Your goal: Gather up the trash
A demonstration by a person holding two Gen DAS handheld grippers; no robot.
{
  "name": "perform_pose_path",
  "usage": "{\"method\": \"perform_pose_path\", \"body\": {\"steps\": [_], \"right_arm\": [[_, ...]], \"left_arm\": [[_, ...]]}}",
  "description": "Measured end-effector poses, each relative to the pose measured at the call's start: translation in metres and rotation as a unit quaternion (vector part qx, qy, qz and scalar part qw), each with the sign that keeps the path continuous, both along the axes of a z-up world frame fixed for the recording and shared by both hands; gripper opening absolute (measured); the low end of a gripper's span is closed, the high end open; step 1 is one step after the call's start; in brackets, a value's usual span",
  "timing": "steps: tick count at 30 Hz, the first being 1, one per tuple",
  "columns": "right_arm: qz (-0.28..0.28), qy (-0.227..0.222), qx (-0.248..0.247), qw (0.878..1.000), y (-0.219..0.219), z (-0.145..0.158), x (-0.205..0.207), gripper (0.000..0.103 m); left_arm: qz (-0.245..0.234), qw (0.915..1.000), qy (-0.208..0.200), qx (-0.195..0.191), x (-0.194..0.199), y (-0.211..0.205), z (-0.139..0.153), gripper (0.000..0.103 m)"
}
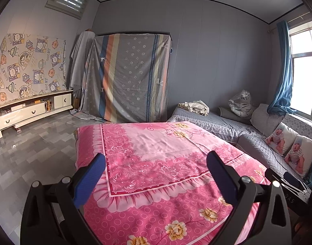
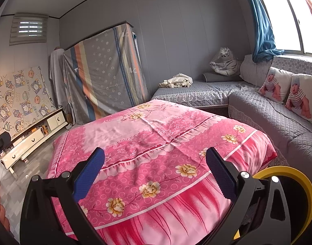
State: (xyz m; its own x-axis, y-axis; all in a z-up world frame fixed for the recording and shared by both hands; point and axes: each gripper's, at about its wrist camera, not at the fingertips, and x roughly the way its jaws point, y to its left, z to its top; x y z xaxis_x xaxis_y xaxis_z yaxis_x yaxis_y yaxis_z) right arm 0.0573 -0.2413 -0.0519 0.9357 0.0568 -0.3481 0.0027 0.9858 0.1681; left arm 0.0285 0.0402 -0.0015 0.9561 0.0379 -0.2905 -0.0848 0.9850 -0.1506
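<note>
1. The left gripper is held above the pink cloth, its blue pads spread wide and nothing between them.
2. The right gripper is held over the same cloth, nearer its front edge; its pads are likewise set wide apart and empty.
3. The cloth is seen draped over a low table, printed with yellow flowers and a frilled border.
4. No trash can be made out on the cloth in either view; where the trash lies cannot be told.
5. A yellow rim is caught at the lower right of the right wrist view, just beside the right gripper; what it belongs to cannot be told.
6. A grey quilted sofa is seen wrapping around the far and right sides of the cloth.
7. Two cushions printed with babies are propped against the sofa back, side by side.
8. A plush tiger in clear plastic is set in the sofa's corner, and a crumpled pale fabric heap lies on the seat to its left.
9. A striped sheet is hung over a tall frame at the back wall.
10. A white cabinet is stood along the left wall, under a cartoon-print hanging.
11. A blue curtain is gathered beside the window.
</note>
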Motion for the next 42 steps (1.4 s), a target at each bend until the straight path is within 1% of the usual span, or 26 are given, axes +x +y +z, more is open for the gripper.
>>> {"method": "perform_pose_path", "body": {"steps": [42], "right_arm": [[0.003,0.02,0.018,1.0,-0.0023,-0.0095,0.0063,0.095]], "left_arm": [[-0.009,0.9999,0.007,0.003,0.007,-0.0028,-0.0065,0.095]]}}
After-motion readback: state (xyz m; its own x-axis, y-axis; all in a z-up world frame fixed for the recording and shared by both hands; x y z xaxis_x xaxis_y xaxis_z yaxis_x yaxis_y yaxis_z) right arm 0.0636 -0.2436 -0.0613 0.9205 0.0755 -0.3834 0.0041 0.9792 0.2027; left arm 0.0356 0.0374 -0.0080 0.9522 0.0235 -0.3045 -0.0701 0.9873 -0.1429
